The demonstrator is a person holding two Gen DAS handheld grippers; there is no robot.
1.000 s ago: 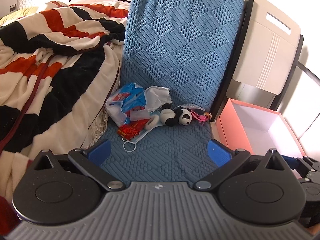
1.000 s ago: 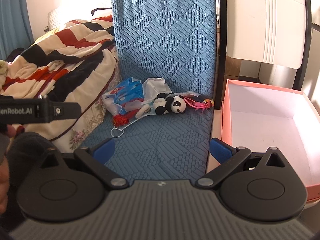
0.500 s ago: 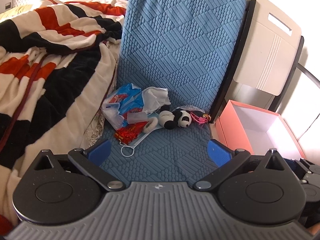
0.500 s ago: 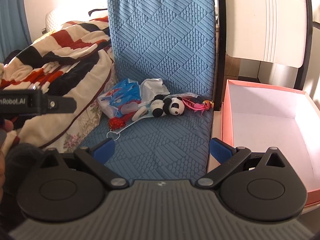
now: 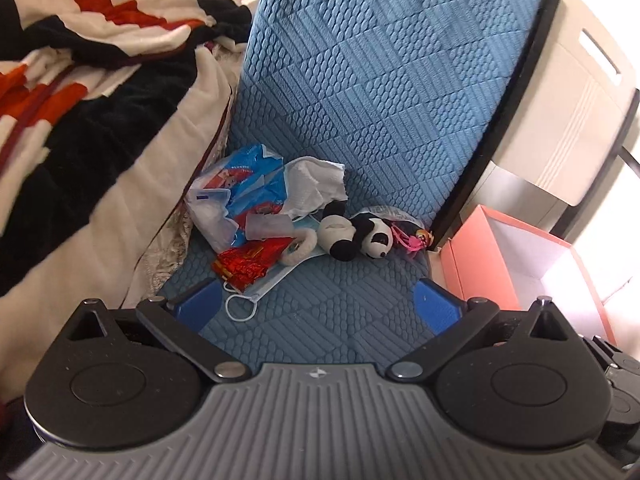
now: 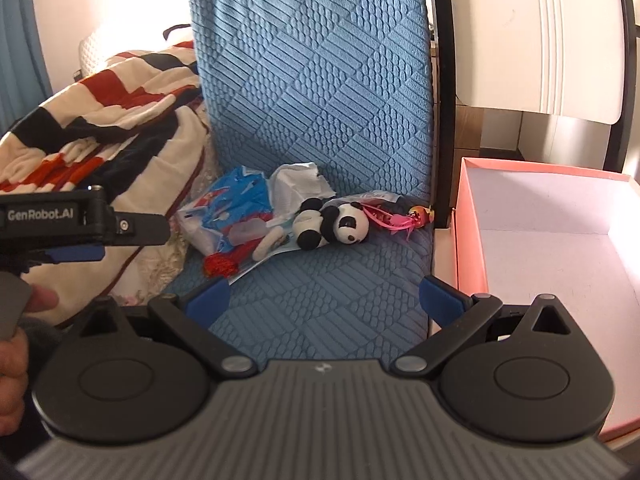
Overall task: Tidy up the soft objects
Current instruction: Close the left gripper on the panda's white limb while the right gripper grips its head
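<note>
A small panda plush (image 5: 356, 236) (image 6: 334, 226) lies on the blue quilted seat (image 5: 320, 312) (image 6: 340, 288), at the back by the backrest. Left of it sits a heap: a blue and white plastic bag (image 5: 236, 188) (image 6: 228, 208), a white crumpled cloth (image 5: 312, 184) (image 6: 298, 186), a red foil packet (image 5: 252, 260) (image 6: 224, 262) and a pale blue face mask (image 5: 256, 292). A pink tasselled trinket (image 5: 408, 238) (image 6: 396, 218) lies right of the panda. My left gripper (image 5: 318, 306) and right gripper (image 6: 324, 294) both stand open over the seat's front, short of the heap, holding nothing.
An open pink box (image 5: 516, 264) (image 6: 552, 248) with a white inside stands right of the seat. A red, black and cream blanket (image 5: 80, 100) (image 6: 100, 112) covers the bed on the left. A cream panel (image 5: 568, 100) (image 6: 532, 32) stands behind the box. A hand (image 6: 16, 356) holds the left gripper's body.
Both grippers have moved forward toward the heap on the seat, which now looks larger. Their jaws stay open as before.
</note>
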